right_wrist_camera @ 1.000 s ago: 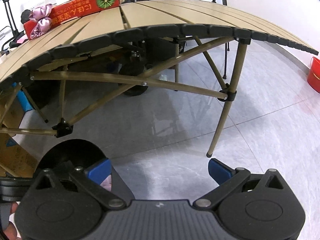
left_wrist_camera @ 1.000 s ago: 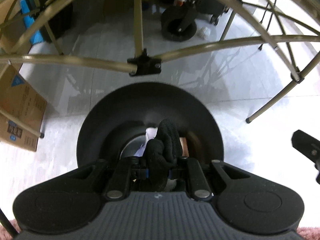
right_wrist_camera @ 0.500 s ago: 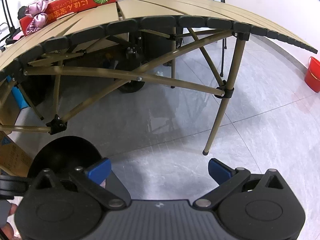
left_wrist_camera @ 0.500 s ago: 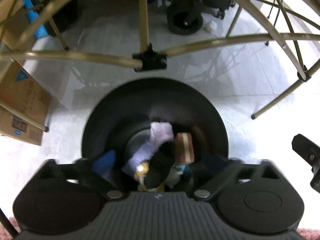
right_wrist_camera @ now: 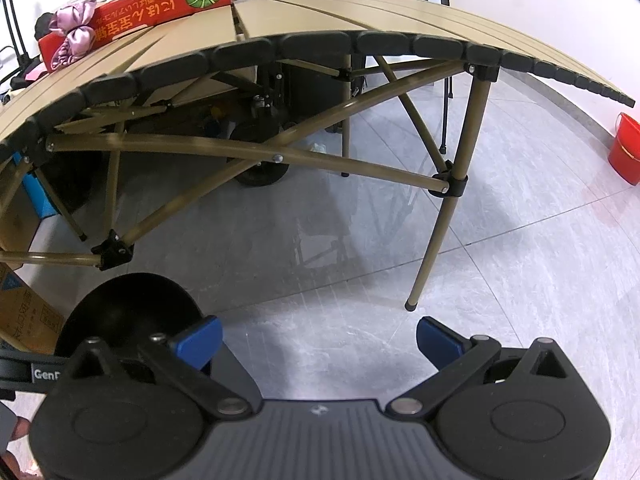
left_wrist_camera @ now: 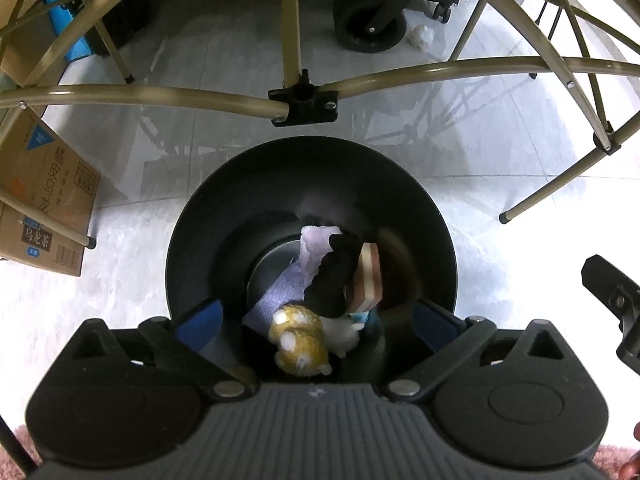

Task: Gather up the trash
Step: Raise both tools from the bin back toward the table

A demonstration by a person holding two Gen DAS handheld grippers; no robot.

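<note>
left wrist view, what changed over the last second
The left claw went from shut on the black glove to wide open, letting it drop into the black bin onto the trash there. The right claw stayed open and empty beside the folding table.

The left wrist view looks steeply down, close over the black bin (left_wrist_camera: 312, 200) on the floor, with the worktop's frame (left_wrist_camera: 304, 98) beyond. The right wrist view faces forward and less steeply, from farther back, across the worktop (right_wrist_camera: 320, 16). Both share the bin (right_wrist_camera: 128, 312) and the frame (right_wrist_camera: 276, 158)
</note>
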